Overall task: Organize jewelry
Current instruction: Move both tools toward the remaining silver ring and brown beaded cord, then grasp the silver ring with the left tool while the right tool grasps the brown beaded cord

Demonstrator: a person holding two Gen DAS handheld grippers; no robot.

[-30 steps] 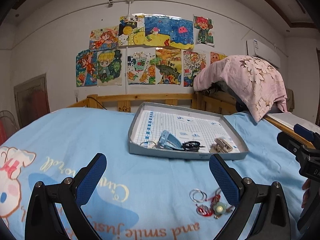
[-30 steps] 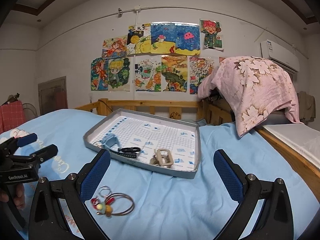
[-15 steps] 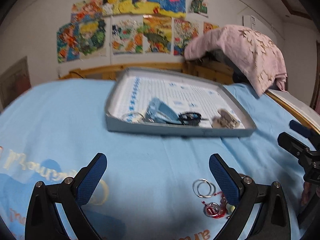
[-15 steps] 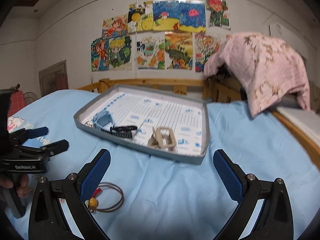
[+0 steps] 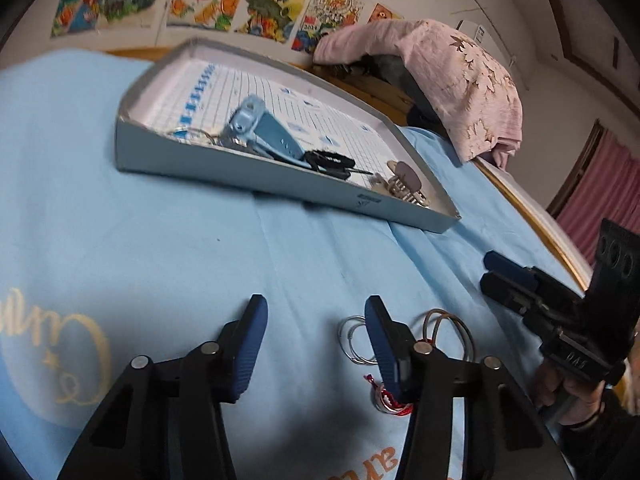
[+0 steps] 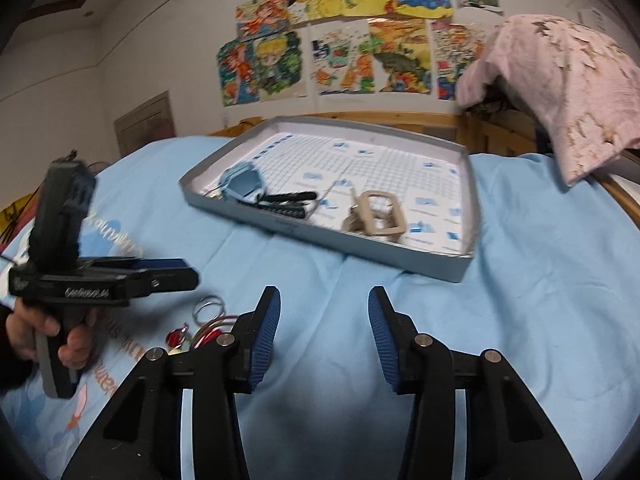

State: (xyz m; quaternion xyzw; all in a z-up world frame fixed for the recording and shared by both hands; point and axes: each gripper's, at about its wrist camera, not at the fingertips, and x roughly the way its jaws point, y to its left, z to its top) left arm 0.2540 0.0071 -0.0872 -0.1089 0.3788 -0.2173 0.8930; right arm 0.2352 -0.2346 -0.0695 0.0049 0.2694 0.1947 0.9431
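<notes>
Currently the left hand-held gripper (image 5: 312,344) is seen closing above the blue bedsheet (image 5: 160,248), nothing caught between its blue pads; a pair of silver rings (image 5: 352,340) lies just beside its right pad. The right hand-held gripper (image 6: 322,336) is likewise closing on nothing. Thin bangles (image 5: 450,330) and a red-threaded charm (image 5: 386,398) are heaped near the bed's front edge. Farther back, a grey tray (image 6: 436,270) is set on the bed, carrying a blue watch (image 6: 244,184), a black band (image 6: 286,204) and a beige buckle (image 6: 380,220).
</notes>
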